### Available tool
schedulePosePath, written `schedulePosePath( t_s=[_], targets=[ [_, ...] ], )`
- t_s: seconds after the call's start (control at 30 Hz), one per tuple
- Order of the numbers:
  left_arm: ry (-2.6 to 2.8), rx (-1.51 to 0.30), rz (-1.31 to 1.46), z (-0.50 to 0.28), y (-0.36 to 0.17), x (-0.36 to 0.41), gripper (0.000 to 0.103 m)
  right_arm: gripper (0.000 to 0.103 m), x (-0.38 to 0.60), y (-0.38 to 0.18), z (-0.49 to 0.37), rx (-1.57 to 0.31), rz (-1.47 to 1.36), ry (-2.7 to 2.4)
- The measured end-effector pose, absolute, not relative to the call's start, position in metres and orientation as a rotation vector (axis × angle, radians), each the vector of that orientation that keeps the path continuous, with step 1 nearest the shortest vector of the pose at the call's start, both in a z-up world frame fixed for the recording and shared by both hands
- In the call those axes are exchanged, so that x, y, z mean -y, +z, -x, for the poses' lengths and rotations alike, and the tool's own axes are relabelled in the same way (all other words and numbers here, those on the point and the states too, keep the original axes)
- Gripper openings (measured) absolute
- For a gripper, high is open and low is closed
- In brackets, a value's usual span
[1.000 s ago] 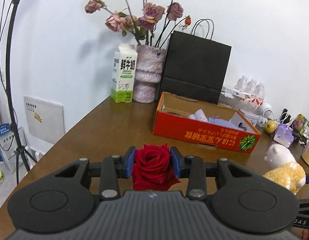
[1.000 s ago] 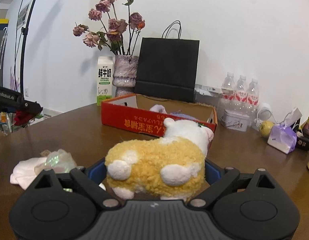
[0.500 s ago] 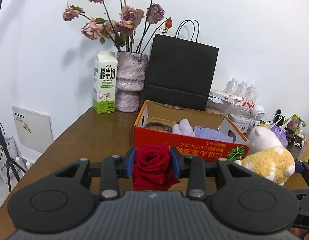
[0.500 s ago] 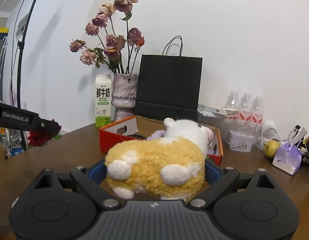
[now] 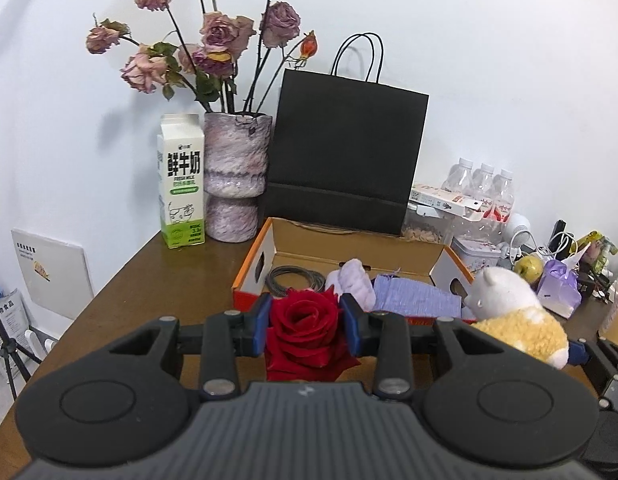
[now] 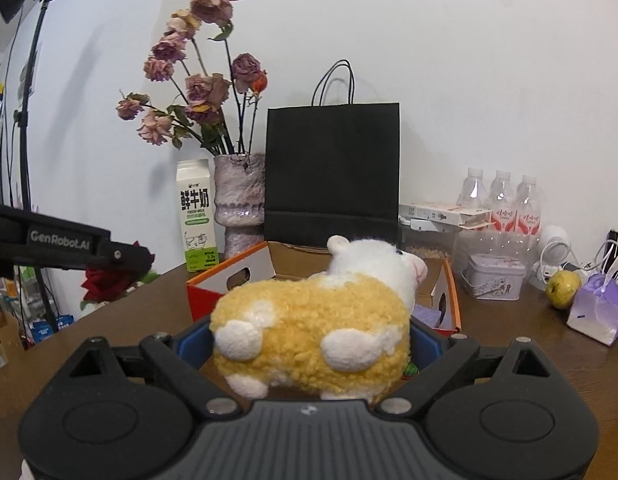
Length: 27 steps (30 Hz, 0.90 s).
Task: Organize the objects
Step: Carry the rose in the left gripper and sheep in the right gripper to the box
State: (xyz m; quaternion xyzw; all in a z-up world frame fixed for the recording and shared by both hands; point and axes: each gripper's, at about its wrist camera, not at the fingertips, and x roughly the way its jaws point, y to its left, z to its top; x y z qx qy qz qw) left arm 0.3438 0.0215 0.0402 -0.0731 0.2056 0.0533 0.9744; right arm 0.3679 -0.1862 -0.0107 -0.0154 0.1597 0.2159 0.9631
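My left gripper point(image 5: 307, 326) is shut on a red rose point(image 5: 305, 322) and holds it above the near edge of an open orange cardboard box point(image 5: 269, 240). My right gripper point(image 6: 309, 344) is shut on a yellow and white plush toy point(image 6: 313, 316), also held near the box point(image 6: 229, 272). The plush shows in the left wrist view point(image 5: 513, 312) at the right. The left gripper with the rose point(image 6: 105, 280) shows at the left of the right wrist view. The box holds a coiled cable point(image 5: 295, 278), a pale purple cloth point(image 5: 413, 300) and a white soft item point(image 5: 351, 280).
At the back of the wooden table point(image 5: 157, 276) stand a milk carton point(image 5: 181, 184), a vase of dried roses point(image 5: 235, 176) and a black paper bag point(image 5: 345, 156). At the right are water bottles point(image 5: 481, 188), a tin point(image 6: 495, 276), an apple point(image 6: 563, 288) and a purple pouch point(image 6: 599, 312).
Both grippers have risen and moved forward toward the box, each still holding its object. The box's inside now shows from above in the left wrist view.
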Motion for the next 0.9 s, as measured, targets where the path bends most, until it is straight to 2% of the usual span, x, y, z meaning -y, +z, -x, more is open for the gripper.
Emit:
schedulePosePath(
  t_s=[0.9],
  targets=[
    [0.139, -0.415, 0.16, -0.452, 0.032, -0.01, 0.037, 0.096, 0.182, -0.01, -0.467, -0.319, -0.035, 0.414]
  ],
)
